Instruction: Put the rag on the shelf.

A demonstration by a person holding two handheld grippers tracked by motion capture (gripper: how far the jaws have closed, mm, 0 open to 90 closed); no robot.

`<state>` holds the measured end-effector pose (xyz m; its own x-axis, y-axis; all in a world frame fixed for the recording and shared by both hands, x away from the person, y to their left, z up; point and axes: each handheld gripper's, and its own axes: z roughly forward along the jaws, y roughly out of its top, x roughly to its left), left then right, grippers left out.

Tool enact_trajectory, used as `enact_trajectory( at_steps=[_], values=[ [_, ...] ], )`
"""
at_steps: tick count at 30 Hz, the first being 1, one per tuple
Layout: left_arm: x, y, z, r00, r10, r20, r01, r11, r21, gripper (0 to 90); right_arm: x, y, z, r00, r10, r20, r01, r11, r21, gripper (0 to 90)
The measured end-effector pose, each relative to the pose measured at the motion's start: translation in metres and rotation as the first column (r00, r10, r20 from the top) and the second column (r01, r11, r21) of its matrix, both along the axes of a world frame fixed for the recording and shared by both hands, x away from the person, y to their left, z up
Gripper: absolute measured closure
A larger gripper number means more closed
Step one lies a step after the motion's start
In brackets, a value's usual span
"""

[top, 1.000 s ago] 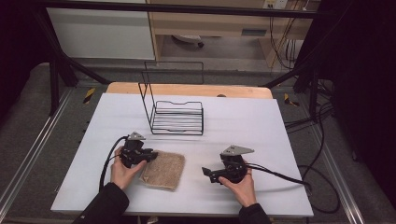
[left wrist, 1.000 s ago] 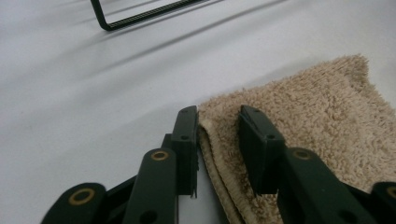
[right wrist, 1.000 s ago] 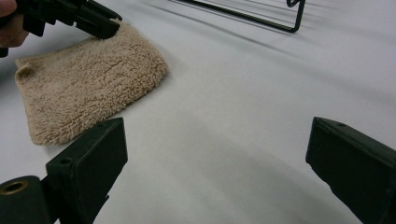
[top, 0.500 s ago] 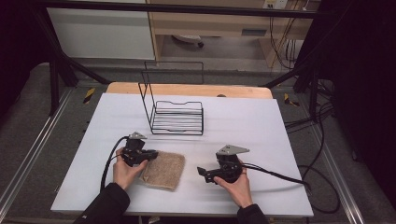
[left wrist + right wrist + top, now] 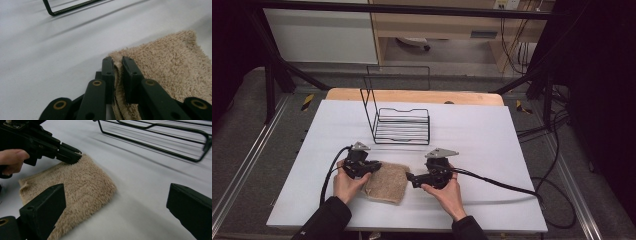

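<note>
A folded beige towel [image 5: 386, 182] lies on the white table near its front edge. My left gripper [image 5: 374, 167] is at the towel's far-left corner. Its jaws have just been closing and now pinch that corner's edge, as the left gripper view shows with the left gripper [image 5: 118, 60] on the towel [image 5: 170, 65]. My right gripper [image 5: 409, 177] is just right of the towel, pointing left at it, jaws wide apart with nothing between them. In the right gripper view the right gripper [image 5: 116, 188] faces the towel [image 5: 80, 185], and the left gripper [image 5: 75, 155] bites its far corner.
A black wire rack [image 5: 402, 125] with an upright back frame stands behind the towel, mid-table; its base shows as the wire rack [image 5: 162, 137]. The white table [image 5: 492, 150] spreads to the right, crossed by the right gripper's cable [image 5: 497, 180].
My right gripper has slid left toward the towel's right edge. The left gripper has stayed at the towel's corner and its jaws have narrowed.
</note>
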<state>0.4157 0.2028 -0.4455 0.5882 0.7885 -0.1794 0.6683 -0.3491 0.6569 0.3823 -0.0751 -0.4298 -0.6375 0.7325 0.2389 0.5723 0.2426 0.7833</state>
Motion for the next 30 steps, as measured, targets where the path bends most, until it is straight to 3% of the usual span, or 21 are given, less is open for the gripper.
enact_trajectory(
  at_steps=[2, 4, 6, 9, 10, 13, 17, 24, 25, 30],
  values=[
    [0.000, 0.000, 0.000, 1.0000, -0.005, 0.003, 0.005, 1.0000, 0.002, 80.3, 0.003, 0.008, -0.002, 1.0000, 0.001, 0.001, -0.001, 1.0000, -0.002, 7.9],
    [0.000, 0.000, 0.000, 0.9999, -0.009, 0.005, 0.009, 1.0000, 0.001, 80.1, 0.011, 0.020, -0.006, 0.9994, -0.011, -0.032, 0.010, 0.9995, -0.031, 13.2],
    [0.000, 0.000, 0.000, 0.9998, -0.017, 0.011, 0.017, 0.9998, 0.007, 80.0, 0.015, 0.025, -0.010, 0.9992, -0.013, -0.038, 0.012, 0.9994, -0.032, 20.9],
    [0.000, 0.000, 0.000, 0.9997, -0.017, 0.016, 0.017, 0.9998, 0.013, 79.7, 0.018, 0.028, -0.013, 0.9985, -0.025, -0.047, 0.024, 0.9990, -0.038, 26.4],
    [-0.001, 0.000, 0.000, 0.9997, -0.018, 0.018, 0.018, 0.9997, 0.015, 79.7, 0.021, 0.029, -0.016, 0.9980, -0.035, -0.053, 0.033, 0.9985, -0.044, 33.7],
    [-0.001, 0.000, 0.000, 0.9995, -0.023, 0.021, 0.022, 0.9996, 0.016, 79.6, 0.023, 0.029, -0.017, 0.9978, -0.043, -0.049, 0.041, 0.9976, -0.057, 40.5],
    [-0.001, 0.000, -0.001, 0.9991, -0.032, 0.026, 0.032, 0.9994, 0.016, 79.4, 0.024, 0.029, -0.019, 0.9960, -0.050, -0.074, 0.045, 0.9966, -0.069, 56.2],
    [0.001, 0.002, -0.001, 0.9991, -0.037, 0.020, 0.037, 0.9993, 0.003, 79.4, 0.025, 0.031, -0.023, 0.9914, -0.042, -0.124, 0.035, 0.9974, -0.064, 66.7],
    [0.001, 0.002, -0.001, 0.9992, -0.035, 0.018, 0.035, 0.9994, 0.000, 79.4, 0.025, 0.032, -0.023, 0.9880, -0.040, -0.149, 0.034, 0.9983, -0.048, 71.3],
    [0.002, 0.004, -0.002, 0.9994, -0.032, 0.009, 0.032, 0.9994, -0.015, 80.1, 0.026, 0.033, -0.024, 0.9817, -0.037, -0.187, 0.033, 0.9992, -0.023, 81.1]
  ],
)
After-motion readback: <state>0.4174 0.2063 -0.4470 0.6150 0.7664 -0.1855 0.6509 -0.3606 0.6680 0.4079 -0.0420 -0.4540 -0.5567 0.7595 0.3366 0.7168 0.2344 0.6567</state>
